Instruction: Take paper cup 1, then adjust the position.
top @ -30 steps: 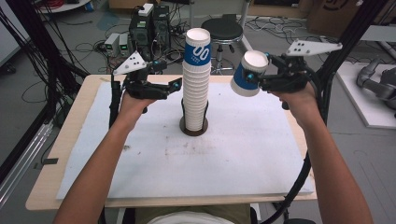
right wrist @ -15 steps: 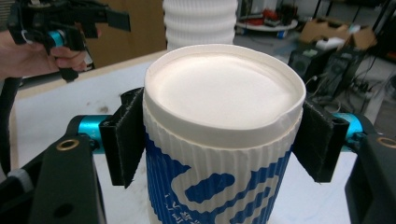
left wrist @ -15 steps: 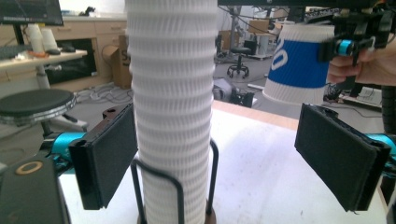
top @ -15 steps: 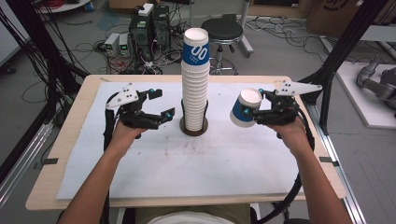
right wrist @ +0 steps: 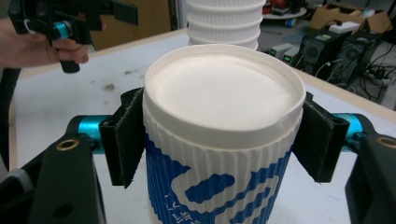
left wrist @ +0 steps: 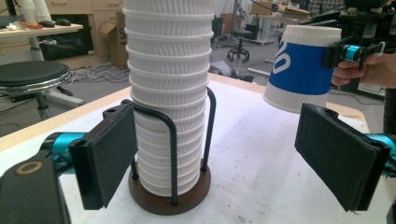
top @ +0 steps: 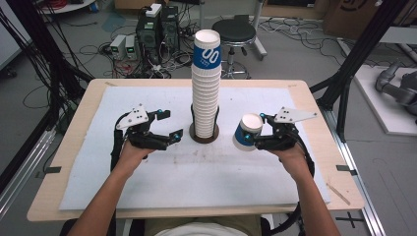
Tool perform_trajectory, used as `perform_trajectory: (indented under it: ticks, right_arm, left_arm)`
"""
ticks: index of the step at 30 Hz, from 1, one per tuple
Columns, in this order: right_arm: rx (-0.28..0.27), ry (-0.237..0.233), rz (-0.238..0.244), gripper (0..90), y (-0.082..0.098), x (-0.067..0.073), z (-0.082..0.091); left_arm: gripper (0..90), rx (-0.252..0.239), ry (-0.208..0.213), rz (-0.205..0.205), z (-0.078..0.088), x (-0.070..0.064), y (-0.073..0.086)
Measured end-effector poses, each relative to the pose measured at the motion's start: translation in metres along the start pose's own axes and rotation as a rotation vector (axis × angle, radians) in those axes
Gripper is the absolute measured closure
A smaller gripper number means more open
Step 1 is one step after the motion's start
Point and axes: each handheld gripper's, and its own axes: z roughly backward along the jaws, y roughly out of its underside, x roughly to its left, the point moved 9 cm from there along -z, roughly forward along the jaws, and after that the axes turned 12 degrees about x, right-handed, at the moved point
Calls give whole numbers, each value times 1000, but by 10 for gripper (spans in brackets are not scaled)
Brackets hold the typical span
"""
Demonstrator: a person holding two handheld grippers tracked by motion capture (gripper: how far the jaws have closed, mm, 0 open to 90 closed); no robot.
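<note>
The right gripper point(top: 259, 139) is clamped on one paper cup point(top: 247, 132): in the right gripper view its two black pads press the ribbed wall from either side, just under the white rim. The cup point(right wrist: 222, 140) is white with a blue band, and its open mouth faces the camera. In the high view it sits tilted, mouth up and towards the person, held above the tabletop point(top: 78, 123) to the right of the stack.

The left gripper point(top: 169, 125) holds nothing; its jaws stand wide apart. In the left gripper view the stack point(left wrist: 168, 93) shows between them, nearer the left pad, with no pad touching it.

On the held cup, white marks on the blue band look like a large "0" in the left gripper view; small lettering under the marks is too fine to read. The top cup point(top: 206, 49) of the stack carries the same blue band with "00".

The stack point(top: 205, 93) stands upright in one dark round holder point(top: 204, 133) with thin wire uprights, at mid tabletop between the two grippers. Its cups are nested too closely to count surely. One white mat point(top: 196, 182) covers the tabletop.
</note>
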Motion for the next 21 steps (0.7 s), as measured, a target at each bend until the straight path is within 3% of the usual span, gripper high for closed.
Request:
perform_trajectory:
  ticks: [4,8,14,21]
  right_arm:
    - [-21,-8,-11,274,-3,-1,2]
    - [-21,-15,-8,274,-3,1,2]
    - [-23,-12,-9,273,-3,2,3]
    - [-29,-25,-10,273,-4,6,2]
  left_arm:
    - [130,7,-6,-22,2,-5,0]
    - [131,-16,7,-23,5,-9,-4]
    - [130,-12,29,-27,2,-10,-2]
    - [130,-39,84,-23,1,-20,-6]
